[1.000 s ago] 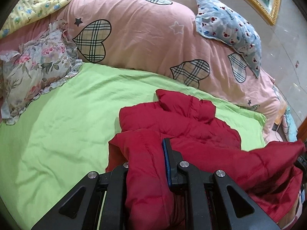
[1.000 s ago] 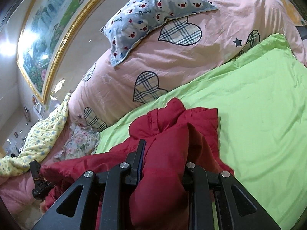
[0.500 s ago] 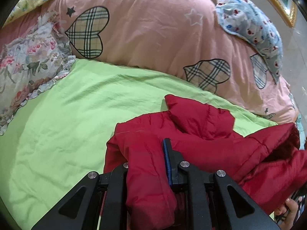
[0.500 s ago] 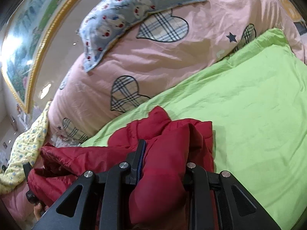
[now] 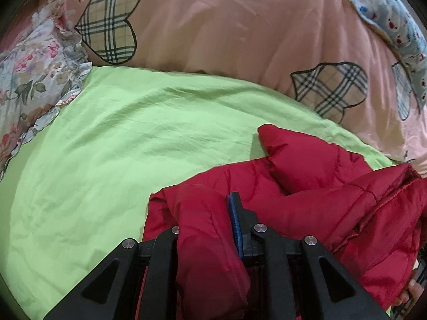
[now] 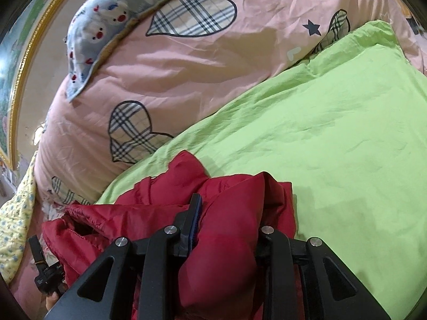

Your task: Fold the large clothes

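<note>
Red padded jacket [image 5: 307, 186] pinched by both tools, on green sheet [image 5: 106, 146].

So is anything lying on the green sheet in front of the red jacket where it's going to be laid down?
Nothing visible does. The red jacket, clamped in both the left tool and right tool, faces bare green sheet. The floral pillow and pink duvet sit at the sheet's edges.
</note>
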